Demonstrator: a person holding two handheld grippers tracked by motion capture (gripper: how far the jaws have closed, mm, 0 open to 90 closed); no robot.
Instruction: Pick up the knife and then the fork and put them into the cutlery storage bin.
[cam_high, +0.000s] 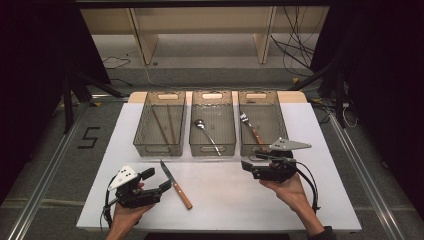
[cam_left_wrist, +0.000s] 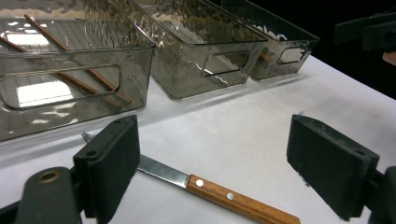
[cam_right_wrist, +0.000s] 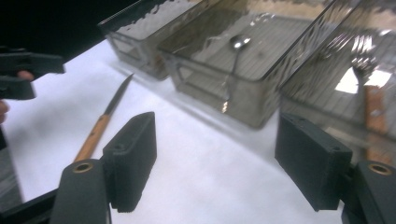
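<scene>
A knife (cam_high: 176, 185) with a steel blade and wooden handle lies on the white table (cam_high: 225, 200), just right of my left gripper (cam_high: 156, 179). In the left gripper view the knife (cam_left_wrist: 210, 189) rests on the table between and just ahead of the wide-apart jaws of the left gripper (cam_left_wrist: 212, 126), which holds nothing. My right gripper (cam_high: 249, 169) hovers in front of the right bin (cam_high: 262, 122), open and holding nothing. In the right gripper view its jaws (cam_right_wrist: 215, 121) frame bare table, with the knife (cam_right_wrist: 100, 128) farther left.
Three smoky clear bins stand in a row at the back. The left bin (cam_high: 160, 145) holds chopsticks (cam_left_wrist: 70, 65), the middle bin (cam_high: 212, 147) a spoon (cam_right_wrist: 236, 44), and the right one a wooden-handled fork (cam_right_wrist: 366, 79). The table edge runs close to both hands.
</scene>
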